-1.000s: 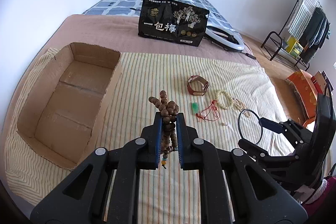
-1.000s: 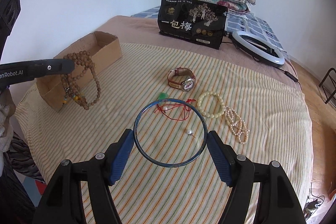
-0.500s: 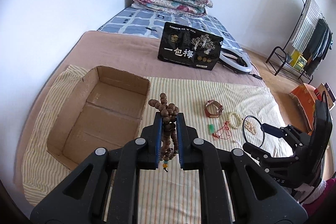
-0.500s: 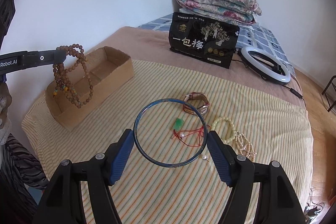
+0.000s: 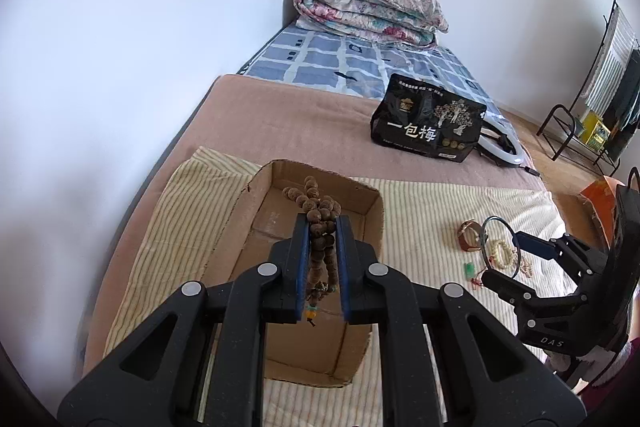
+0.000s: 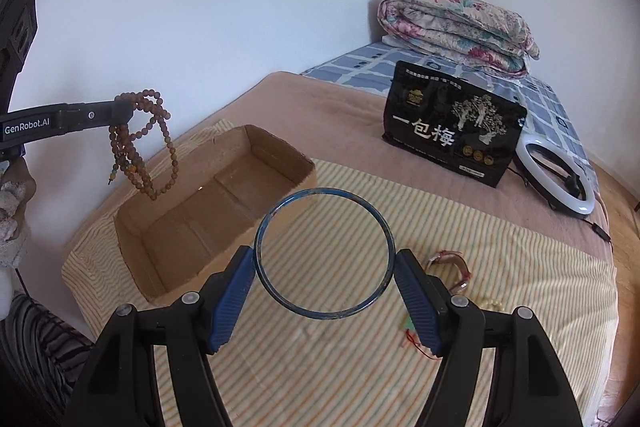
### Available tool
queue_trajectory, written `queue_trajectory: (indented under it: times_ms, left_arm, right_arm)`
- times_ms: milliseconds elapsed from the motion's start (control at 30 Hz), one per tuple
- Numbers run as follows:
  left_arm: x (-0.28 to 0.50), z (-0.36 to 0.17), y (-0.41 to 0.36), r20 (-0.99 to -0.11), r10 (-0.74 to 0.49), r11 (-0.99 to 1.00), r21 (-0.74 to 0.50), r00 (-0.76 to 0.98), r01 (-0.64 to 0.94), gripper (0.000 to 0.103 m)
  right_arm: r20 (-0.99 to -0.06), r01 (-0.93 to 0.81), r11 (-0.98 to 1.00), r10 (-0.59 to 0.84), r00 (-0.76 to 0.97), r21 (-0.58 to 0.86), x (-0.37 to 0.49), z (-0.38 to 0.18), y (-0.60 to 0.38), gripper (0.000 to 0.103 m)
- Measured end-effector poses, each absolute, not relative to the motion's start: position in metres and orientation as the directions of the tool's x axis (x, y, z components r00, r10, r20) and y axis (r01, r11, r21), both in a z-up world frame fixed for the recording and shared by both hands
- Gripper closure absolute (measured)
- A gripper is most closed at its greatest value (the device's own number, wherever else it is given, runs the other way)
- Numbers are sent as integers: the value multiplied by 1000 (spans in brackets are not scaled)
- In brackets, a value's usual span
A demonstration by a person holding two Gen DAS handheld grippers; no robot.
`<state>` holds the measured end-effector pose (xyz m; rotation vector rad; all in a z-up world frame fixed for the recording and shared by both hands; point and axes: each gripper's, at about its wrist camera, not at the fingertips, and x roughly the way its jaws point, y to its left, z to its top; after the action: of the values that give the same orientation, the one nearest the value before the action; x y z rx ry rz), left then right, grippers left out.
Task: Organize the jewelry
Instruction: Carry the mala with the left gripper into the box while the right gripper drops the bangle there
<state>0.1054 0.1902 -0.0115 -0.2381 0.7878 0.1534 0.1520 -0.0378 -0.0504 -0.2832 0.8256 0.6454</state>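
Since a second ago both my grippers have swung toward the one cardboard box (image 5: 362, 205). My left gripper (image 5: 322, 227) is clamped on one brown bead strand (image 5: 320, 219) hanging above it; my right gripper (image 6: 325, 265) pinches one blue bangle (image 6: 325, 194) beside it.

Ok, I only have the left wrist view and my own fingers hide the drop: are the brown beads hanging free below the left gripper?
Observer: Yes. In the right wrist view the brown beads dangle in loose loops from the left gripper, clear of the cardboard box.
Operator: Anything lying in the box?
Observer: The floor that shows there is bare.
Operator: And the right gripper's hold?
Observer: The blue bangle spans the right gripper, one pad on each side.
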Motion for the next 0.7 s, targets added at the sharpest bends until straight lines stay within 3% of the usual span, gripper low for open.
queue_trajectory:
  times_ms: [700]
  left_arm:
    - [111,-85,231,-824,12,955,-159,566,-251,92]
  right_arm:
    - [-793,-680,732,438,424,41,184,-106,80,30]
